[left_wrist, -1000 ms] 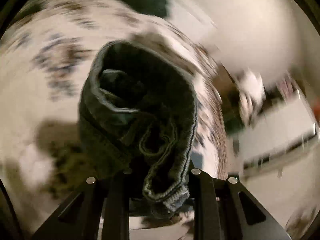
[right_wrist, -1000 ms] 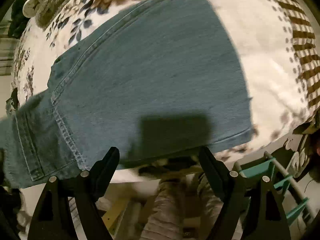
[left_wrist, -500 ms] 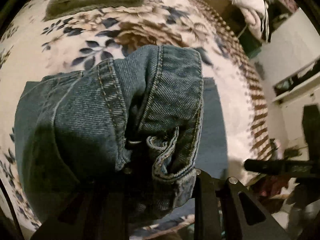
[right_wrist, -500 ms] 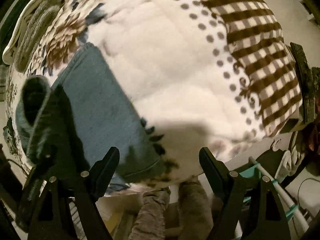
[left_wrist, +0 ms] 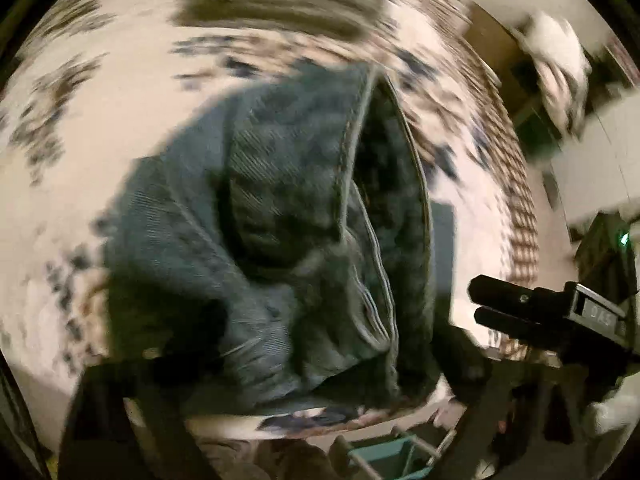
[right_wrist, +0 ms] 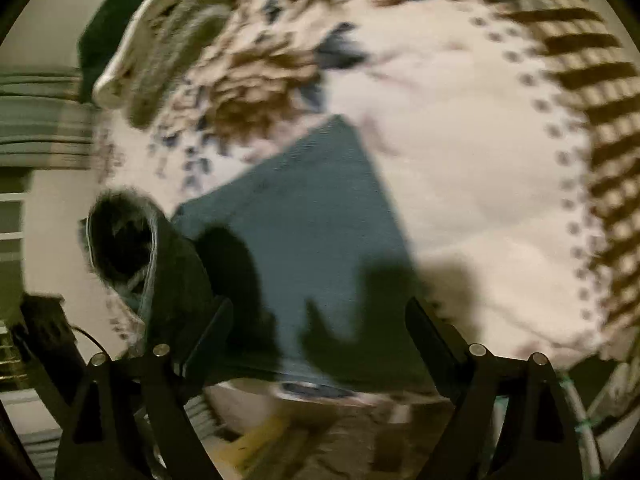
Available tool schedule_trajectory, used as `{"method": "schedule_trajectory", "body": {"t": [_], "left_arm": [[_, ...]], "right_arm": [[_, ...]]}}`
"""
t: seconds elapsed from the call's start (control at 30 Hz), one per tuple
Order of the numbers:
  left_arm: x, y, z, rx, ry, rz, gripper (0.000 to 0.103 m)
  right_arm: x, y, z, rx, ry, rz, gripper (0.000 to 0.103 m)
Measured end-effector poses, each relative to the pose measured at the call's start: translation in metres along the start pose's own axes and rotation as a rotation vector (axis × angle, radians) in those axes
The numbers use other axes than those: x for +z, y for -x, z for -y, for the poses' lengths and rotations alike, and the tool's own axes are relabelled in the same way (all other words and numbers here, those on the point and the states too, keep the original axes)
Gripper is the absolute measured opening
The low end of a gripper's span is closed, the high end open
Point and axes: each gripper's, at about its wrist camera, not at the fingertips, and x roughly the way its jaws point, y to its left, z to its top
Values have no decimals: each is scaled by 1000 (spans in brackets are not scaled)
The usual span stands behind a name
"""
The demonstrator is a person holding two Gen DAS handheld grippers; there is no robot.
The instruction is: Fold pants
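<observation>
Blue denim pants [left_wrist: 280, 240] lie on a floral blanket [left_wrist: 100, 120]. In the left wrist view a bunched, folded part of the denim fills the middle, right in front of my left gripper [left_wrist: 304, 384], whose blurred fingers seem shut on it. The right gripper [left_wrist: 532, 316] shows at the right of that view. In the right wrist view the flat folded pants [right_wrist: 316, 232] lie ahead of my right gripper [right_wrist: 320, 332], which is open and empty. The raised denim bundle [right_wrist: 128, 248] is at the left there.
The blanket [right_wrist: 480, 180] has a checked brown border at the right. A folded olive cloth [left_wrist: 280, 4] lies at the far end; it also shows in the right wrist view [right_wrist: 172, 52]. A teal rack [left_wrist: 392, 456] stands below the bed edge.
The left gripper has carried the denim bundle down over the flat pants. The right gripper has swung back, so the pants are again centred ahead of it. Both views are motion-blurred.
</observation>
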Motion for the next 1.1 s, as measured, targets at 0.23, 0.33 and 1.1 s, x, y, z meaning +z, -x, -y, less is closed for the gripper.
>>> {"method": "schedule_trajectory", "body": {"t": [0.23, 0.33, 1.1], "left_arm": [[7, 14, -59, 151, 91, 22, 100], [9, 9, -65, 196, 91, 26, 100], [12, 1, -76, 413, 25, -9, 100]], "right_arm": [[18, -43, -31, 211, -6, -36, 93], [18, -50, -48, 203, 42, -35, 93], [-15, -77, -123, -75, 402, -27, 11]]}}
